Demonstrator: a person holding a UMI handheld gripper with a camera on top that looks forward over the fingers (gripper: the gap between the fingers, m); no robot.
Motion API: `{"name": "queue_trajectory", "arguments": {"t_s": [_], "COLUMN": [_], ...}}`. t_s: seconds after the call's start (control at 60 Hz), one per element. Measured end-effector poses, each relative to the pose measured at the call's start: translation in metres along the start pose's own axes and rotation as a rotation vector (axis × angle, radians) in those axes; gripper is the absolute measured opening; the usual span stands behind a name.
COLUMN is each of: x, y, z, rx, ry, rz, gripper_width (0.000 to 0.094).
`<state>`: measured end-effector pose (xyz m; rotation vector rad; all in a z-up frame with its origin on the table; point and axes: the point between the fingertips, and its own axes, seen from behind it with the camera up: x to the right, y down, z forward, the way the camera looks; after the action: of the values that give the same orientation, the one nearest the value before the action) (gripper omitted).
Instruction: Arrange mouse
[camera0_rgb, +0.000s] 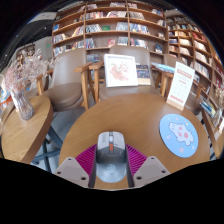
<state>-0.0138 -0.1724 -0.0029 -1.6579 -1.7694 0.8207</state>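
Observation:
A grey mouse (111, 152) with a dark scroll wheel lies lengthwise between my fingers, pointing away from me. My gripper (111, 166) is shut on the mouse, with the pink pads (87, 160) pressed to both of its sides. It is over the near edge of a round wooden table (130, 112). A round blue mouse mat (180, 131) with a white cartoon print lies on the table ahead to the right of the fingers, apart from the mouse.
A white standing sign (181, 84) stands at the table's far right edge. A display board (121, 69) rests on a wooden chair (92, 82) beyond the table. A second round table (20, 138) with a flower vase (22, 85) stands left. Bookshelves (110, 25) line the back.

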Motion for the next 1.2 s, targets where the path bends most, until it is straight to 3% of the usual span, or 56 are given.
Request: {"name": "queue_trajectory", "arguments": {"t_s": [0.117,0.283,0.5,0.683,0.967,1.033,1.133,1.167,1.2], "x": [0.024,0.113,0.235,0.250,0.259,0.261,0.275,0.276,0.278], "y": [-0.042,-0.098,-0.078,-0.041,-0.023,-0.023,-0.027,-0.029,-0.028], "z": [-0.025,-0.041,-0.008,0.022,0.039,0.040,0.029,0.021,0.009], "rx": [0.080,0.176,0.119,0.062,0.048,0.045,0.057,0.060,0.060], "ry": [-0.034,0.027,0.150,0.103,0.126,0.127,0.187,0.204,0.210], "rz": [0.009,-0.053,-0.049,0.017,0.044,0.062,0.065,0.065,0.072], "gripper_width": [0.0442,0.0438,0.0437,0.0439,0.0490,0.0551,0.0866,0.0825,0.0844]}}
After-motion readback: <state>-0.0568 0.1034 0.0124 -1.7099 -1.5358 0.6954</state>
